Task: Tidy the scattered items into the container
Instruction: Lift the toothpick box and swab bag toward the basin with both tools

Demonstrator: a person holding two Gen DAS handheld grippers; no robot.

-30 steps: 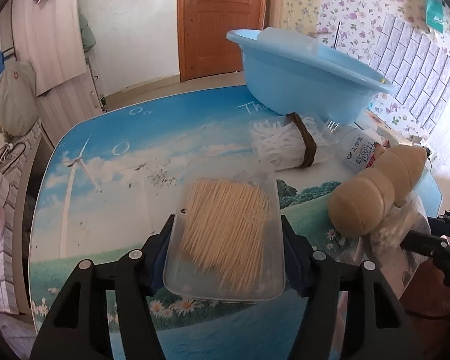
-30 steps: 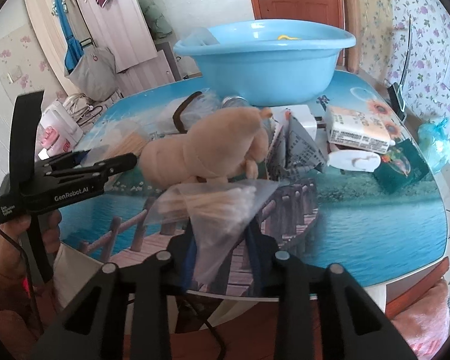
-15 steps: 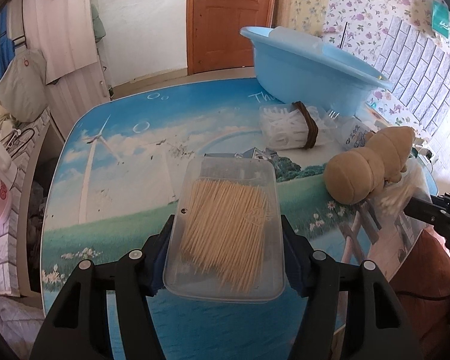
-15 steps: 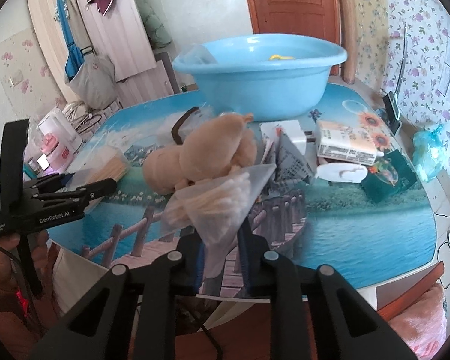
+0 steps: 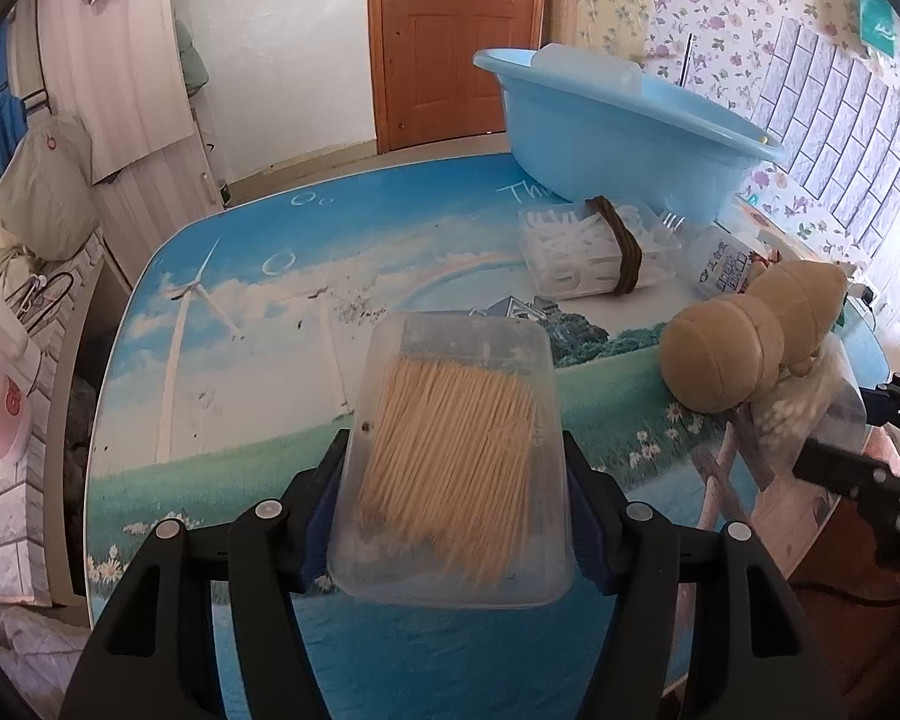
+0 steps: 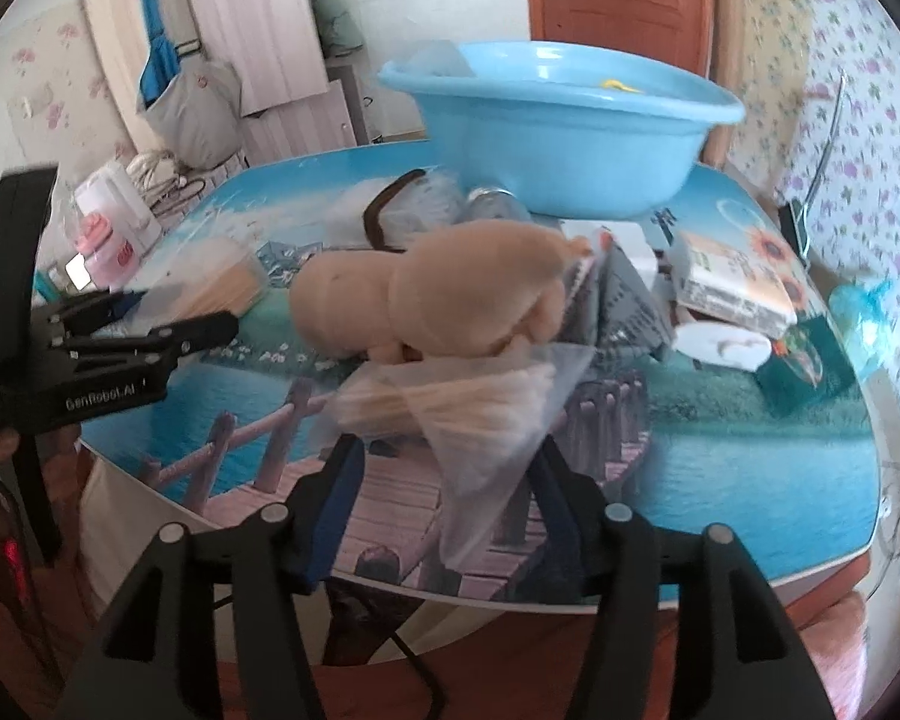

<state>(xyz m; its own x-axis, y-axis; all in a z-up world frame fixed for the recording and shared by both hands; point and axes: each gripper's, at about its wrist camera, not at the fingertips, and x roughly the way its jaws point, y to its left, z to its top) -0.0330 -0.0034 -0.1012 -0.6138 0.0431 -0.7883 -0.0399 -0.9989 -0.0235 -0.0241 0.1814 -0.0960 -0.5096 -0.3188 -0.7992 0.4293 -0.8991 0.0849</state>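
Left claw [image 5: 453, 480] clamped on toothpick box [image 5: 456, 468], long axis running straight ahead, basin [image 5: 618, 126] up and to its right across the counter [image 5: 258, 324]; right claw [image 6: 450, 474] looks spread around swab bag [image 6: 474, 414], basin dead ahead behind plush [image 6: 438, 306].

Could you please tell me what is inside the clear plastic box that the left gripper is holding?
The clear plastic box in the left gripper holds a dense bundle of wooden toothpicks. The bundle covers the box's floor beneath.
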